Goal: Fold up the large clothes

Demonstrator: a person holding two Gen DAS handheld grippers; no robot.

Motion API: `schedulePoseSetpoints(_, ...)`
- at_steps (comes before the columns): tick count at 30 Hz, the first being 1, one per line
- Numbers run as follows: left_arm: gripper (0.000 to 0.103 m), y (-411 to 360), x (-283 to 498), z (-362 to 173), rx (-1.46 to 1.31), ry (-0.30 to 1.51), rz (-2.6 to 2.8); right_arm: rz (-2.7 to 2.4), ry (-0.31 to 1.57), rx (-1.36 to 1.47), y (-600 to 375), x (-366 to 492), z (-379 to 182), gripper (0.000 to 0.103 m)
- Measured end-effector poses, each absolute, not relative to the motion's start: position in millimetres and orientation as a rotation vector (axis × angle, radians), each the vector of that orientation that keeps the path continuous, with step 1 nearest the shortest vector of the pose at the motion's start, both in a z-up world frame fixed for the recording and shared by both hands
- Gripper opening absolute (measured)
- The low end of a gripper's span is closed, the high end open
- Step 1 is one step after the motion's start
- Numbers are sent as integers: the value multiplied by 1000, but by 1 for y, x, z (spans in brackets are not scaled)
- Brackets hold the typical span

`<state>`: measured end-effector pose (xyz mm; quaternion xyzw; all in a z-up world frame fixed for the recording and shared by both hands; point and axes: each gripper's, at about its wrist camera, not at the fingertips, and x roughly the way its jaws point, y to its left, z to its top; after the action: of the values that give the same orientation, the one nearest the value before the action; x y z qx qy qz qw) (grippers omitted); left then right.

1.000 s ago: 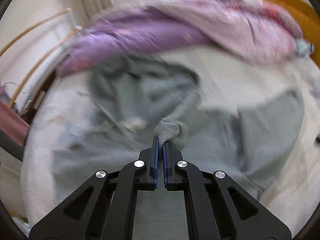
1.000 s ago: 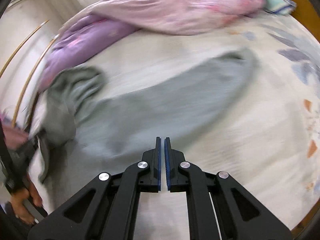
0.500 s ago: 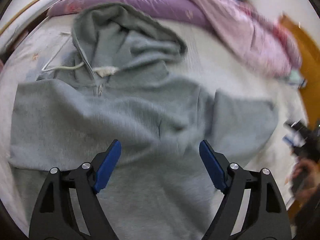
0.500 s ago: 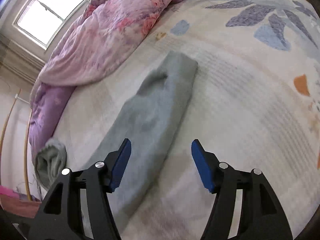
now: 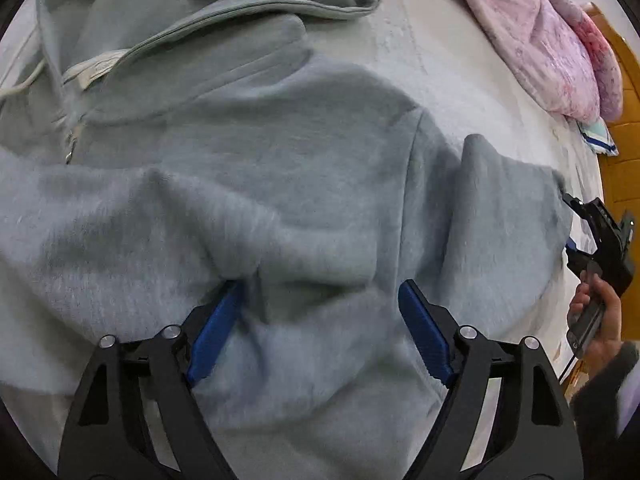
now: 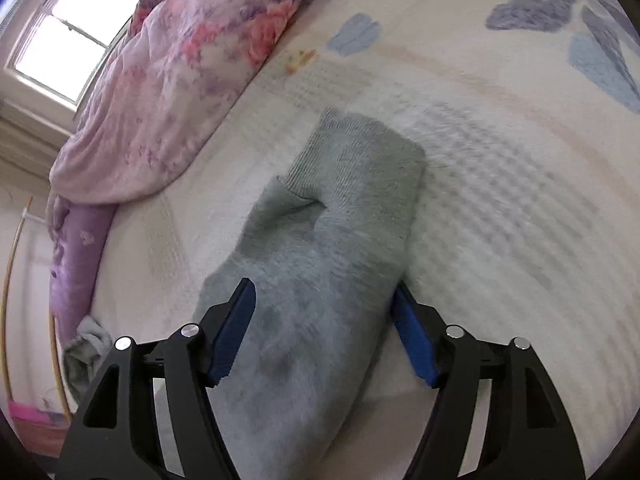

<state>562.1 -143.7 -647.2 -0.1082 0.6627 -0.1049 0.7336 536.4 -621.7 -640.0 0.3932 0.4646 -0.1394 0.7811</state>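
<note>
Straddling hoodie point(image 5: 304, 184) fabric w/ jaws wide: left gripper point(image 5: 320, 300), right gripper point(image 6: 324, 300).

Patterned bed point(image 6: 500, 208); grey hoodie point(image 5: 300, 184), pink quilt point(image 6: 180, 80) on it.

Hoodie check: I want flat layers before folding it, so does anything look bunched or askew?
Yes. The hoodie puckers into a ridge between the open left gripper fingers, and its sleeve has a dimpled crease just below the cuff.
</note>
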Motion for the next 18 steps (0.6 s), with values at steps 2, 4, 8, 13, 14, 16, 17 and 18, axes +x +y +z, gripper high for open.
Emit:
schedulePoseSetpoints(2,83,-158,564,-647,-145,1446,-228,-248,987,889,-621,536,-642,16)
schedulePoseSetpoints(4,83,-162,559,-645,-121,1429,-218,-151,976,922,-613,532,-641,9)
schedulePoseSetpoints(8,84,-149,553,-635,-208,1366,-224,-130,916,785,-591,515,-605,8)
schedulePoseSetpoints(13,85,-130,539,-602,-252,1309,-280,-86,785,691,-563,498,-540,8)
schedulePoseSetpoints(14,85,-126,535,-594,-248,1296,-278,-74,768,657,-554,496,-527,8)
schedulePoseSetpoints(16,85,-110,528,-573,-234,1260,-244,-52,738,578,-526,493,-497,8)
schedulePoseSetpoints(17,85,-99,521,-567,-231,1239,-215,-38,732,541,-510,494,-484,8)
schedulePoseSetpoints(18,85,-87,519,-560,-223,1224,-173,-22,727,492,-487,494,-469,8)
